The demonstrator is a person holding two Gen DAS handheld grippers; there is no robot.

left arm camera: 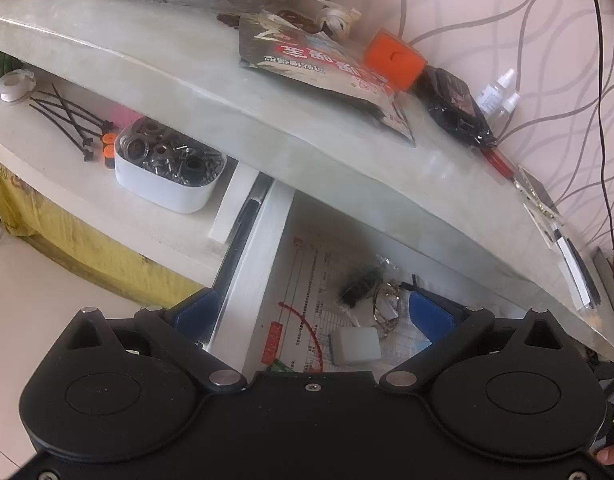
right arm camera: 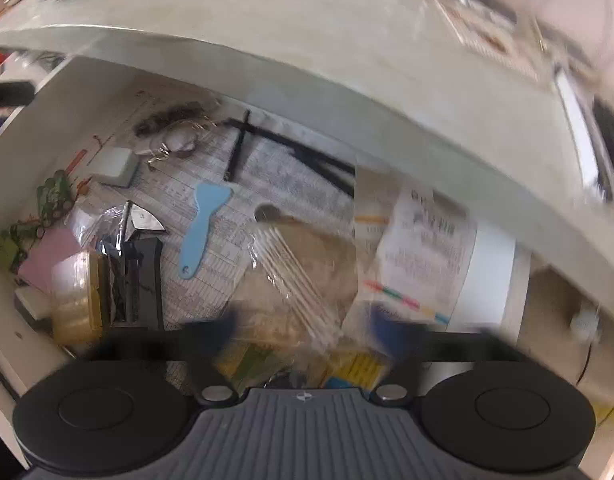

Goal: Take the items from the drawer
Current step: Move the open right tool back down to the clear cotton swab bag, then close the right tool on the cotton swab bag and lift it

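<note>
Marble countertop [right arm camera: 347, 40] overhangs drawer [right arm camera: 47, 92]; blue scraper [right arm camera: 201, 224] beside cellophane packet [right arm camera: 291, 264]

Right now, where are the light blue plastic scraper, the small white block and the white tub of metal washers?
light blue plastic scraper [right arm camera: 201, 228]: right wrist view, mid-handle.
small white block [right arm camera: 115, 165]: right wrist view, top face.
white tub of metal washers [left arm camera: 163, 186]: left wrist view, front wall.

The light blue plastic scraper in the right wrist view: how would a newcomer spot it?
Look inside the open drawer, on its printed paper lining. Near the middle lies the light blue scraper, right of the black folding tool. It is the only pale blue, paddle-shaped piece there.
</note>
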